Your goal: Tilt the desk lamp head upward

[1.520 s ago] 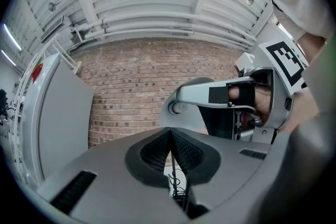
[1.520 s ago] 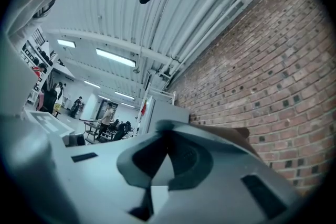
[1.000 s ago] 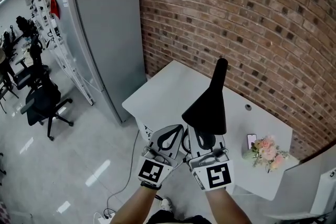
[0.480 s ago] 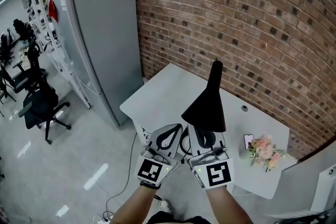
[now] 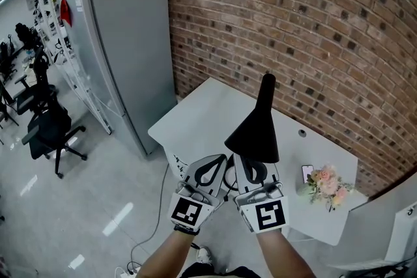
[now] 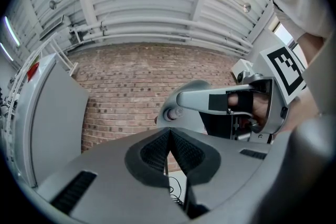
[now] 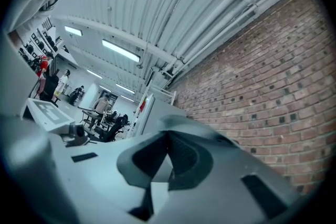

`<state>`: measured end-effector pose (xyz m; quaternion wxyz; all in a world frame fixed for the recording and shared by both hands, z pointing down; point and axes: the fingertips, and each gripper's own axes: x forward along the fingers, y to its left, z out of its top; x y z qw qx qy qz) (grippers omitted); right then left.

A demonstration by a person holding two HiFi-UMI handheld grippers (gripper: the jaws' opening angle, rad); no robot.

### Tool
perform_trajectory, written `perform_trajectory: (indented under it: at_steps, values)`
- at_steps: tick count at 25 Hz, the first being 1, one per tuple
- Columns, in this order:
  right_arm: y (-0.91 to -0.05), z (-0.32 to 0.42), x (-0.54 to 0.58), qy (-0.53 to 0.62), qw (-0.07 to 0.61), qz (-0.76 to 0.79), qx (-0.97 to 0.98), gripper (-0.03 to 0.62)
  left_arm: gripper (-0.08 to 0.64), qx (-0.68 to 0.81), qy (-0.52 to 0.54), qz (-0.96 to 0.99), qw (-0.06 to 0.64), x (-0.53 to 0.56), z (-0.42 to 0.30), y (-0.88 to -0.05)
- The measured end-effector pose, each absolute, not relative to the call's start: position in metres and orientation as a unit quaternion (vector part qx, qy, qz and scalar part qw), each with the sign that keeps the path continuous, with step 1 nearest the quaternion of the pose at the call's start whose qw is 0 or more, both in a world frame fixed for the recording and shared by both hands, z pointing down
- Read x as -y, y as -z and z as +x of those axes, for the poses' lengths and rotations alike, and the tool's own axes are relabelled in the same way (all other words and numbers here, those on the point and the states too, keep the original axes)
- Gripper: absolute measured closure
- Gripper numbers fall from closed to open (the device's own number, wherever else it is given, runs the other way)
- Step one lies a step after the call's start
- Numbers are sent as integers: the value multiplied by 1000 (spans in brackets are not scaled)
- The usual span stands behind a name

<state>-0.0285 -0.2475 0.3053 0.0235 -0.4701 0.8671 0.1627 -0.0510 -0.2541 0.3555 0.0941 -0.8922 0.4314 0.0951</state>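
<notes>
Brick wall fills the upper right of the head view, with a grey cabinet at upper left. A white desk runs from centre to lower right.

The black cone-shaped lamp head is at frame centre, over the desk. Its narrow neck points to the top of the frame and its wide rim is just above the two grippers.

The left gripper and right gripper sit side by side at bottom centre, tips toward the rim. Whether either one touches it can't be told from here. Each gripper's own view shows the tongs pressed together with nothing between them, aimed up at wall and ceiling.

An office chair is at the left edge. A small bunch of flowers and a phone sit at the desk's lower right.

Change over the last second:
- The lamp head and desk have drifted slightly left and up in the frame, which looks like camera motion.
- The cone's angle reads about the same.
- The grippers have stayed put and closed.

Judgement: nothing grips the lamp, so no tilt is being driven right now. It is either not yet started, or a push with closed tips is intended.
</notes>
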Motion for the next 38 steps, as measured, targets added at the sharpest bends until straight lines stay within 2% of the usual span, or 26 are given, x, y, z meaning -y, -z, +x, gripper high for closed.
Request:
perform_trajectory:
  at_steps: [15,38]
  values:
    - [-346,-20,246,-144,-13,-477,-867,577,557,-425,-83,-898,80,246,-46,-375]
    - [-364,-4,250,-140,-37,-493,-858,577,557,-417,-82,-902,74,250,-41,-378]
